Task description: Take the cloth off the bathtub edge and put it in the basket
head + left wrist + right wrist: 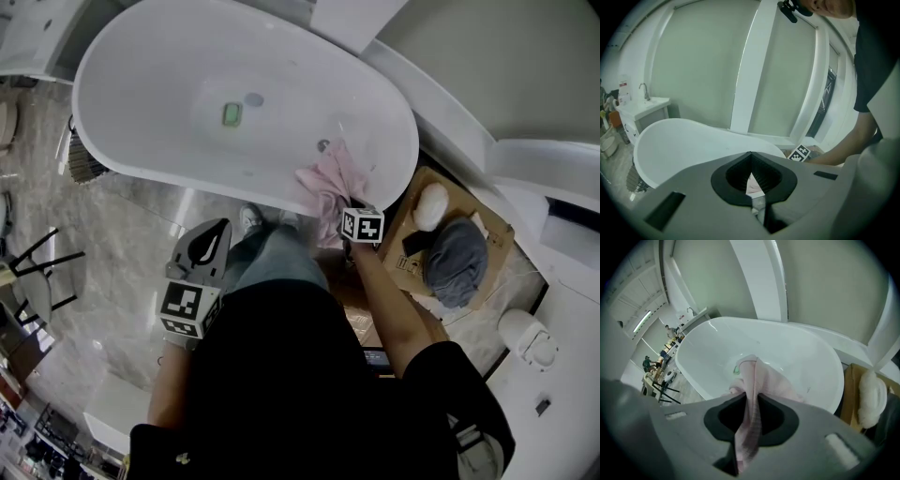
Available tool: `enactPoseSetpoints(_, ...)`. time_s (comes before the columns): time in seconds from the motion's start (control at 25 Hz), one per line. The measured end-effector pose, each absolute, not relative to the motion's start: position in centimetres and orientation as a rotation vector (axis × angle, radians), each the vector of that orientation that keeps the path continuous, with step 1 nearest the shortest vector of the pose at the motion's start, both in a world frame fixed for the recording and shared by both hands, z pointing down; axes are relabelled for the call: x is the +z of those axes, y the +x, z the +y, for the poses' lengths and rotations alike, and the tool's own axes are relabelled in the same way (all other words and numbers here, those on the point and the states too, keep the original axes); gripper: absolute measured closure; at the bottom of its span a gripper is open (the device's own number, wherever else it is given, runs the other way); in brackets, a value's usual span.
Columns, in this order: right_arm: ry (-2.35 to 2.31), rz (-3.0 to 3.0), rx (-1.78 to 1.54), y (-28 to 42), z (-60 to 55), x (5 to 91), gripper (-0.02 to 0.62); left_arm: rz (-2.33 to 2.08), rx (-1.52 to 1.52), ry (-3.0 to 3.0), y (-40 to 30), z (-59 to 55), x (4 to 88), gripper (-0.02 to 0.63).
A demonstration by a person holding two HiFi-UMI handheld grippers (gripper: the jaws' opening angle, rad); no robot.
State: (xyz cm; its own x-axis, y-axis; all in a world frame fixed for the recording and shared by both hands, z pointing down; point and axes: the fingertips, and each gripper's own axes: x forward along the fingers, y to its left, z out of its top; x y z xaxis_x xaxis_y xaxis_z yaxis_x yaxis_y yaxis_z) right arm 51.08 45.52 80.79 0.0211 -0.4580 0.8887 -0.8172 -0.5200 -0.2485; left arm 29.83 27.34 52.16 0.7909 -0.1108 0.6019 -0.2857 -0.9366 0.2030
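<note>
A pink cloth (325, 187) hangs over the near rim of the white bathtub (169, 75), partly inside and partly down the outer wall. My right gripper (354, 214) is at that rim and is shut on a bunched fold of the pink cloth (752, 394), which runs up between the pads of the right gripper (751, 425). The brown basket (410, 270) lies on the floor just right of the tub end. My left gripper (216, 232) hangs low beside the person's leg, away from the cloth; the left gripper (753, 182) has its jaws together on nothing.
The basket holds a grey bundle (457, 259) and a white bundle (431, 204). A green item (232, 114) and a drain (253, 98) lie in the tub. A black chair (37, 272) stands on the marble floor to the left, and a white toilet (530, 339) to the right.
</note>
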Motion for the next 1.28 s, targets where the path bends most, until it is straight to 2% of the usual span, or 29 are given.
enactPoseSetpoints(0.64,1.959,-1.829,1.240,47.5,33.7,62.9,0.537,-0.548,0.712,2.705,25.9,25.7,48.0,0.600)
enactPoseSetpoints(1.28,1.665,-2.334,0.986,37.4,23.7,46.8,0.538,-0.994,0.542,2.593,16.0,23.4,43.5,0.600)
